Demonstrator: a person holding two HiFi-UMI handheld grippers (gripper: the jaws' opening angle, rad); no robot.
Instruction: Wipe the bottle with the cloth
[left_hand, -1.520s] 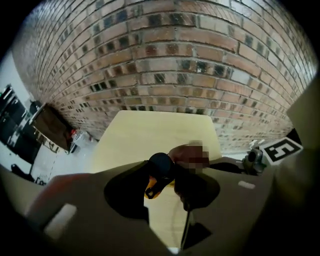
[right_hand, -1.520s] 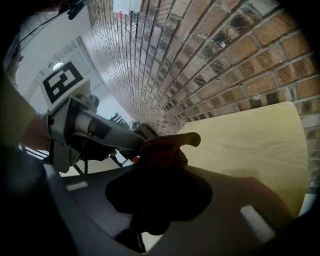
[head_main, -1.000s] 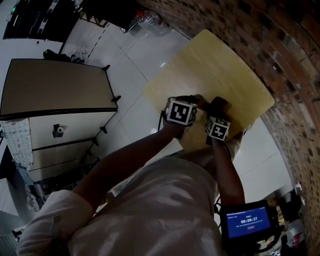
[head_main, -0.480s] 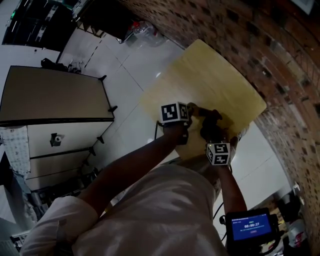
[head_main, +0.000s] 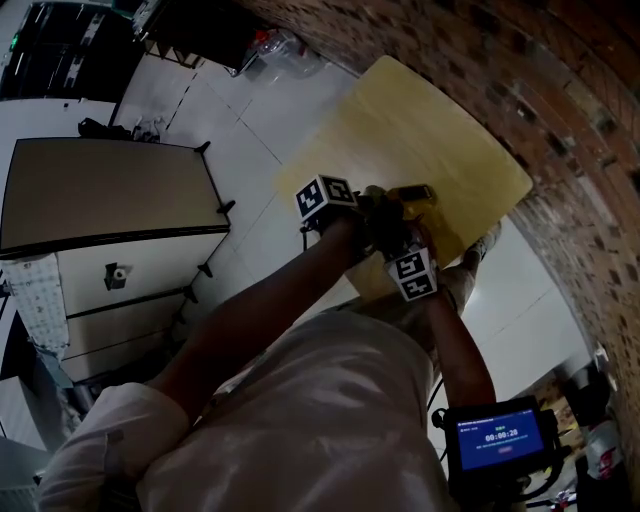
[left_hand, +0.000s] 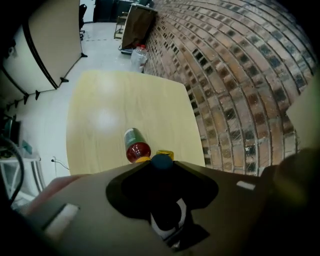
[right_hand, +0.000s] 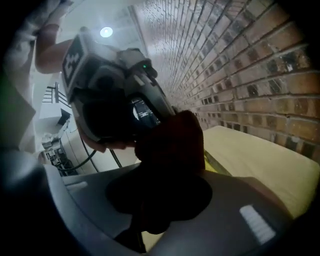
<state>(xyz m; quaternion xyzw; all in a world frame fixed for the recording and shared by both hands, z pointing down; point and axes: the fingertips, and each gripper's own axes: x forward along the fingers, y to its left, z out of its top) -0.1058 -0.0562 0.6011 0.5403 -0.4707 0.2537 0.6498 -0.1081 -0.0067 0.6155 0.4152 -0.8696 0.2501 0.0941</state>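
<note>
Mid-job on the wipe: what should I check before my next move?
1. Grip on the cloth: ok; it is bunched between the jaws of the right tool.
2. Grip of the left tool: cannot tell; its jaws have just been closing, with a dark blue-tipped thing between them.
3. Position of the bottle: ok; it is on the table, ahead of the left tool.
4. Contact of cloth and that bottle: not ok; nothing covers the bottle.
</note>
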